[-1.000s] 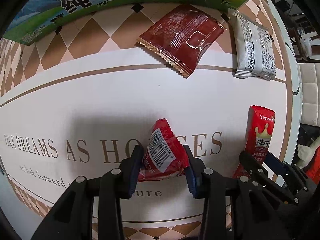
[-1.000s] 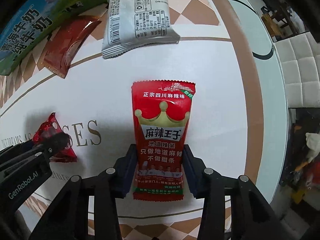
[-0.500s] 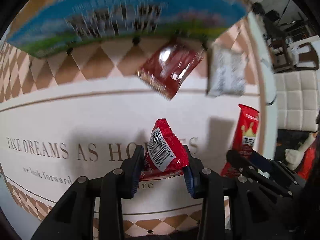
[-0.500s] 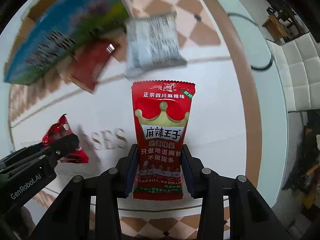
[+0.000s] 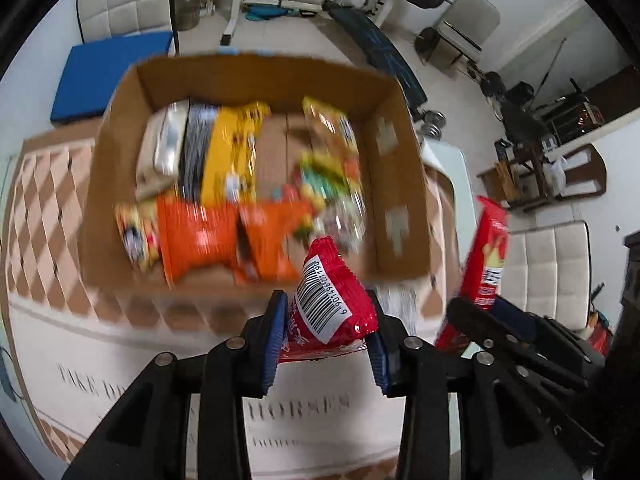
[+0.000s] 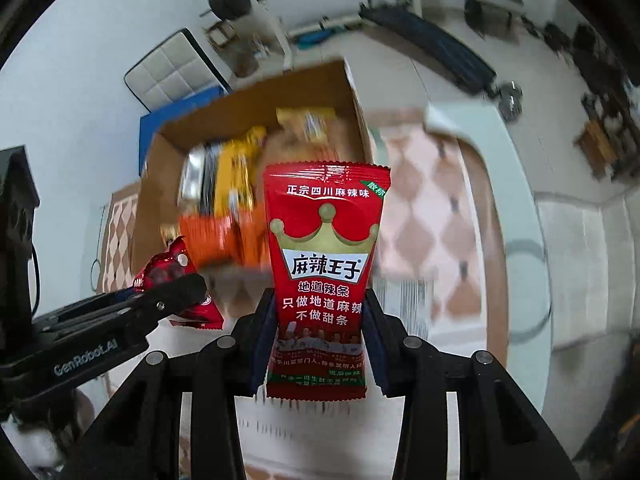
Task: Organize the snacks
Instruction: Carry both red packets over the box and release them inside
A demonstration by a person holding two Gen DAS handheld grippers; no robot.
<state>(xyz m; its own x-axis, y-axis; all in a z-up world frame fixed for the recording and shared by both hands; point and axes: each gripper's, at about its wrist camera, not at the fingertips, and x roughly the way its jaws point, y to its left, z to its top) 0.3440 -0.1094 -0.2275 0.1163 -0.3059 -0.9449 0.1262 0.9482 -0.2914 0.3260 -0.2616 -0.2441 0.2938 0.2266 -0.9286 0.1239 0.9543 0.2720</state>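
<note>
My left gripper is shut on a small red snack packet with a white barcode label, held in the air above the table. My right gripper is shut on a tall red spicy-strip packet with a gold crown, also lifted. Ahead of both stands an open cardboard box holding several yellow, orange and silver snack bags. In the left wrist view the right gripper and its red packet show at the right. The right wrist view shows the left gripper with its small packet at the left.
The table wears a white cloth with brown lettering and a diamond-pattern border. Beyond the table lie a blue mat, white padded chairs and gym equipment on the floor.
Both grippers have risen from the cloth with their packets and tilted forward, so the open cardboard box and the room now fill the view. The dark red and white packets have dropped out of sight.
</note>
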